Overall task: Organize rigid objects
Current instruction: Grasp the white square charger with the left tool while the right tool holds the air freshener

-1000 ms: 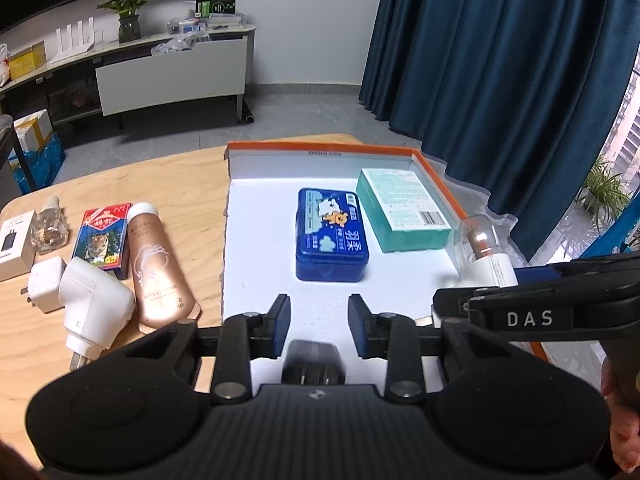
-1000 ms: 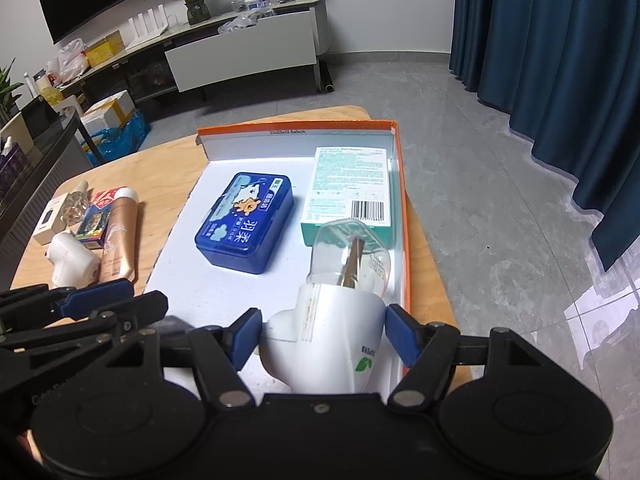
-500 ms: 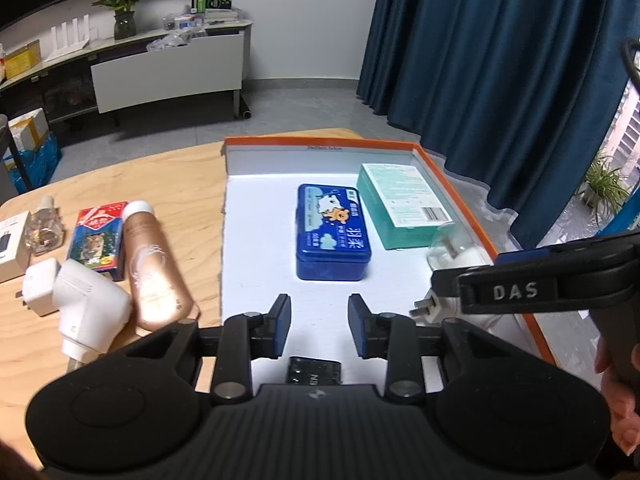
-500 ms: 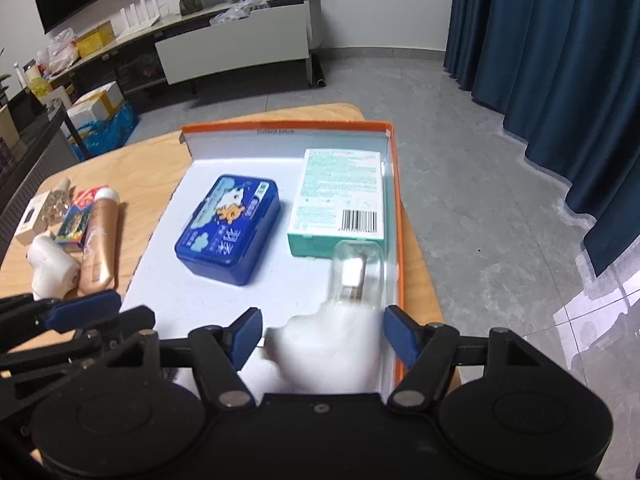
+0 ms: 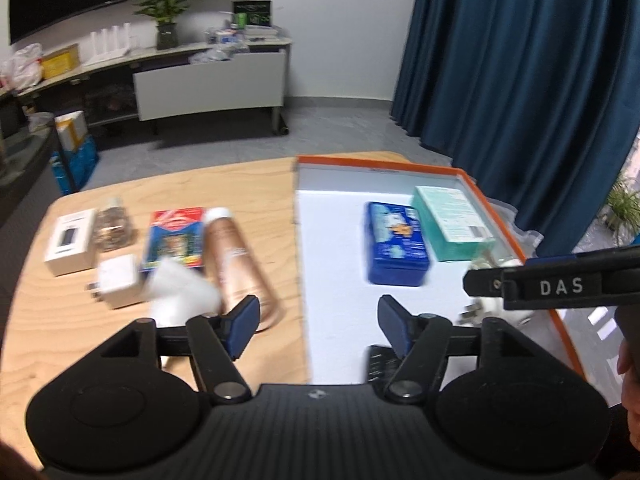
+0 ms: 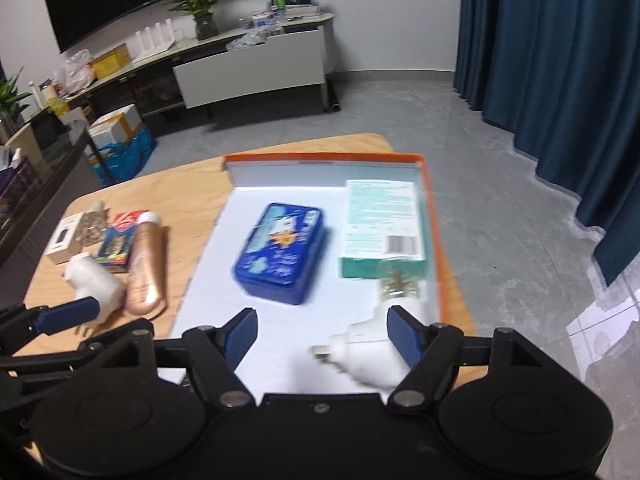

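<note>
The orange-rimmed white tray [image 5: 496, 200] [image 6: 434, 216] holds a blue tin [image 5: 396, 246] [image 6: 282, 252], a teal box [image 5: 452, 222] [image 6: 380, 226] and a white plug-in device with a clear bulb [image 6: 376, 348], lying at the tray's near right corner. My right gripper [image 6: 320, 336] is open and empty, just above and left of that device. My left gripper [image 5: 316, 324] is open and empty over the tray's left edge. A small black object [image 5: 378, 364] lies in the tray beneath it.
On the wooden table [image 5: 240, 184] left of the tray lie a copper bottle [image 5: 236, 256], a red-blue box [image 5: 174, 238], a second white plug-in device [image 5: 180, 292], a white adapter [image 5: 118, 286], a small glass bottle [image 5: 112, 228] and a white box [image 5: 70, 246].
My right gripper let go of the white plug-in device, which now lies in the tray, and drew back. My left gripper opened wide, released the black object and shifted left.
</note>
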`<state>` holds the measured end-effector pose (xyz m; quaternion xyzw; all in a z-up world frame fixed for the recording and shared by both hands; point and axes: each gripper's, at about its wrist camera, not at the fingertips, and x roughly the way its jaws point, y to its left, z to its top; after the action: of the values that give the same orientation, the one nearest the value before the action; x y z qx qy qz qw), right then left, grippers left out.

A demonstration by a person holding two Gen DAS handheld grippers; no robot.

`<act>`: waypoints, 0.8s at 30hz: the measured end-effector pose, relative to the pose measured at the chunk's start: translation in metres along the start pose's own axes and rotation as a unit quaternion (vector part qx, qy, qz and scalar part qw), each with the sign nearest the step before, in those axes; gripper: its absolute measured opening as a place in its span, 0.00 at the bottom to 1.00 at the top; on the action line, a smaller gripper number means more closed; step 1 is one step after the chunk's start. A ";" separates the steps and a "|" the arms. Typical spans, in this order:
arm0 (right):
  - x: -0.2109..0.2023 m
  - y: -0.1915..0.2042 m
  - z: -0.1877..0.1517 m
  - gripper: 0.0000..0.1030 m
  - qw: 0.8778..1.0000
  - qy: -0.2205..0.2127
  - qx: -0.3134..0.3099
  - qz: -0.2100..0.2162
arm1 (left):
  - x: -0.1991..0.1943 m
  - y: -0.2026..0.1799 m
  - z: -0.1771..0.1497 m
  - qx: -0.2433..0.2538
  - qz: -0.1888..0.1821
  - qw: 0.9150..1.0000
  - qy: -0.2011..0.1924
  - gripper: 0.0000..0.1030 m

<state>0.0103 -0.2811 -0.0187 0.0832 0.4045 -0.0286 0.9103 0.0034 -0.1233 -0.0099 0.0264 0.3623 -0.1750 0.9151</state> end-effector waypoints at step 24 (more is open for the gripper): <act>0.064 0.157 -0.010 0.83 0.975 0.109 0.008 0.194 | -0.028 0.154 -0.026 -0.098 0.125 0.987 0.011 0.75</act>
<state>0.0650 -0.1243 -0.0525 0.1699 0.4775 0.1550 0.8480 0.0200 0.0339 -0.0226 -0.0163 0.3819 -0.0229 0.9238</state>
